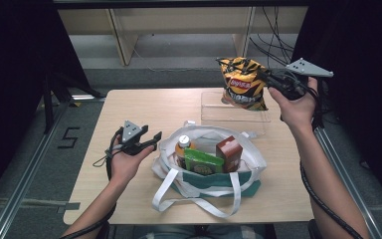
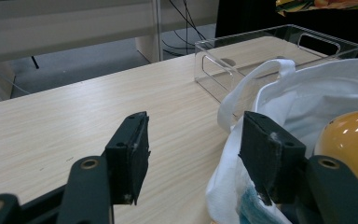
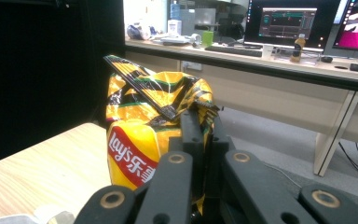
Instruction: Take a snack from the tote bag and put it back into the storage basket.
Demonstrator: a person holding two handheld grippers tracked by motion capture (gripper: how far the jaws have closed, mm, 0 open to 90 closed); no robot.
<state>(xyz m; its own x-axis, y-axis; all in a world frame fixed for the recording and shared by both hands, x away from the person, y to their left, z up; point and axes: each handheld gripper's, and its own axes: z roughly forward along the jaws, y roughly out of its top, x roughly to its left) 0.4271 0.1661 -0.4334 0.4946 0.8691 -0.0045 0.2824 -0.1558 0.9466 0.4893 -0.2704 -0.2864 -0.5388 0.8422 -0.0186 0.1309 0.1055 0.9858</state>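
Tote bag hides bottle's base | chip bag pinched in right gripper

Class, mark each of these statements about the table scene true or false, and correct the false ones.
1. The right tongs grip the chip bag by its top. True.
2. The left tongs hold the bottle. False: they are open and hold nothing.
3. The white tote bag is empty. False: a bottle, a green packet and a brown carton sit inside.
4. A clear plastic bin stands behind the tote bag. True.
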